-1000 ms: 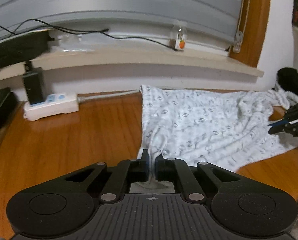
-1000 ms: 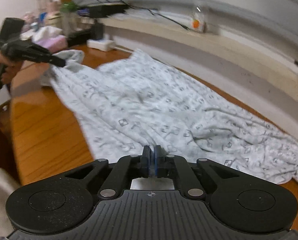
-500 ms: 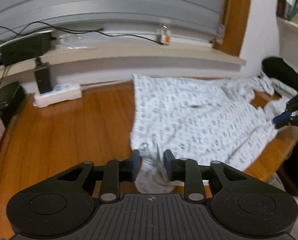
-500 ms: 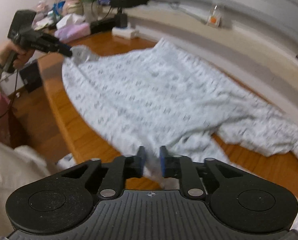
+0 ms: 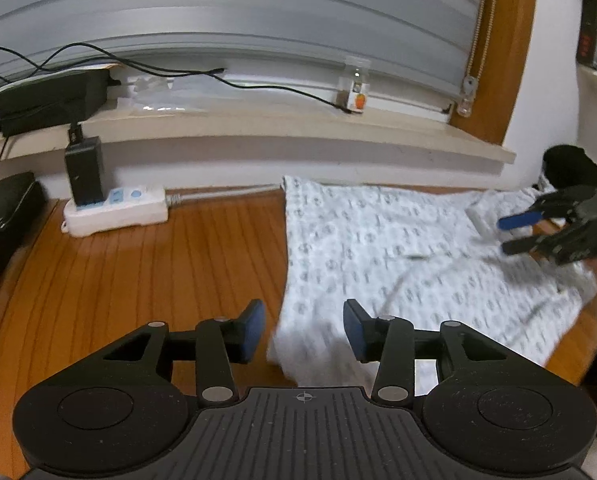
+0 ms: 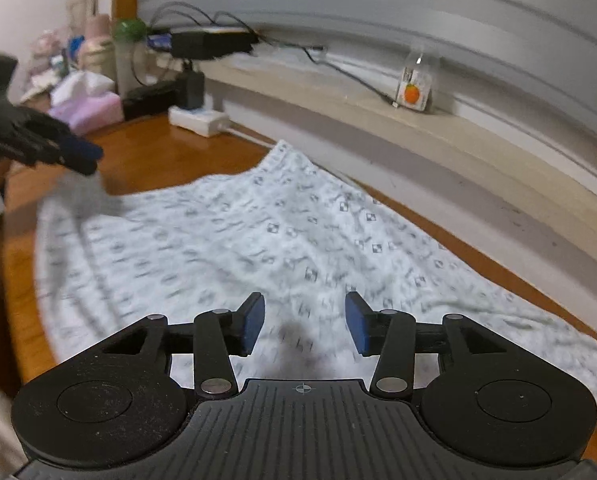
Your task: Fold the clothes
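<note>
The wooden table (image 5: 138,272) is looking glossy; the printed cloth (image 6: 258,232) is lying soft, matt and wrinkled.

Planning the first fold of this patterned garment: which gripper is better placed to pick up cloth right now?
Probably the left gripper. Its open jaws sit right at the near corner of the garment. The right gripper, also open, hovers over the flat middle of the cloth, where no edge lies between its jaws.

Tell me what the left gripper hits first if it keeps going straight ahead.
Probably the patterned garment: the left gripper is open, with the cloth's near corner between its fingers. Depth is unclear, so it might graze the wooden table alongside.
</note>
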Available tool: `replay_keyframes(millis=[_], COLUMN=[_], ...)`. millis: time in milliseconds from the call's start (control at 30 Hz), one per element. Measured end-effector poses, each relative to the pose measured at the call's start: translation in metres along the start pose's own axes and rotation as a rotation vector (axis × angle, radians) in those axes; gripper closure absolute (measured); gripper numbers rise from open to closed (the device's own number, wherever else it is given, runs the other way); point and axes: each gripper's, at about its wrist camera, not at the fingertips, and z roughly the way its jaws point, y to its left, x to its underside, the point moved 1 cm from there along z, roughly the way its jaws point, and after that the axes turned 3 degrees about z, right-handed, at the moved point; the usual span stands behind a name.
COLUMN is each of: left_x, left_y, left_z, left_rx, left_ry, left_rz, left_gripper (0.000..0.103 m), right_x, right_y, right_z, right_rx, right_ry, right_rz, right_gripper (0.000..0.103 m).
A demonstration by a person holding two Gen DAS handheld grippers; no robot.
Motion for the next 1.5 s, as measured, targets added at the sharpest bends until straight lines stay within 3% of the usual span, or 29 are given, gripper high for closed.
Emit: replay_keyframes(millis=[167, 500, 767, 900, 933, 967, 1000, 1200, 1300, 1367, 1433, 1500], left_x=[-0.027, -0.08, -0.094, -0.097, -0.098, -0.099, -0.099, -0.104, -0.106, -0.108, -0.103, -0.093], left_y=[0.012, 0.025, 0.033, 0.035, 0.036, 0.037, 0.037, 0.042, 0.044, 0.056, 0.068, 0.07], left_z=[0.049, 0.154, 0.196, 0.169, 0.162, 0.154, 0.146, 0.099, 0.075, 0.068, 0.074, 0.077], left_rx=[0.007, 0.048, 0.019, -0.022, -0.033, -0.044, -0.056, -0.122, -0.155, -0.218, -0.224, -0.241], left_ry=[0.029, 0.084, 0.085, 0.034, 0.02, 0.005, -0.009, -0.096, -0.14, -0.132, -0.069, -0.047], left_rz=[-0.012, -0.037, -0.076, -0.059, -0.054, -0.049, -0.044, -0.015, 0.0, -0.003, -0.014, -0.008], left_gripper=[0.054, 0.052, 0.052, 0.057, 0.07, 0.095, 0.097, 0.099, 0.099, 0.099, 0.096, 0.085], right_x=[-0.009, -0.012, 0.003, 0.004, 0.004, 0.004, 0.004, 0.003, -0.009, -0.018, -0.025, -0.027], right_y=[0.002, 0.023, 0.022, 0.029, 0.03, 0.031, 0.032, 0.038, 0.05, 0.064, 0.074, 0.069], right_z=[0.046, 0.076, 0.059, 0.054, 0.054, 0.053, 0.053, 0.05, 0.047, 0.046, 0.046, 0.044], right_rx=[0.02, -0.023, -0.108, -0.098, -0.098, -0.098, -0.098, -0.104, -0.17, -0.191, -0.189, -0.198], right_ry=[-0.021, -0.04, -0.059, -0.058, -0.06, -0.062, -0.065, -0.083, -0.11, -0.143, -0.164, -0.168], right_rz=[0.002, -0.011, -0.012, -0.04, -0.045, -0.05, -0.055, -0.084, -0.07, -0.088, -0.101, -0.081], right_gripper=[0.058, 0.058, 0.059, 0.059, 0.059, 0.059, 0.059, 0.073, 0.073, 0.073, 0.073, 0.072])
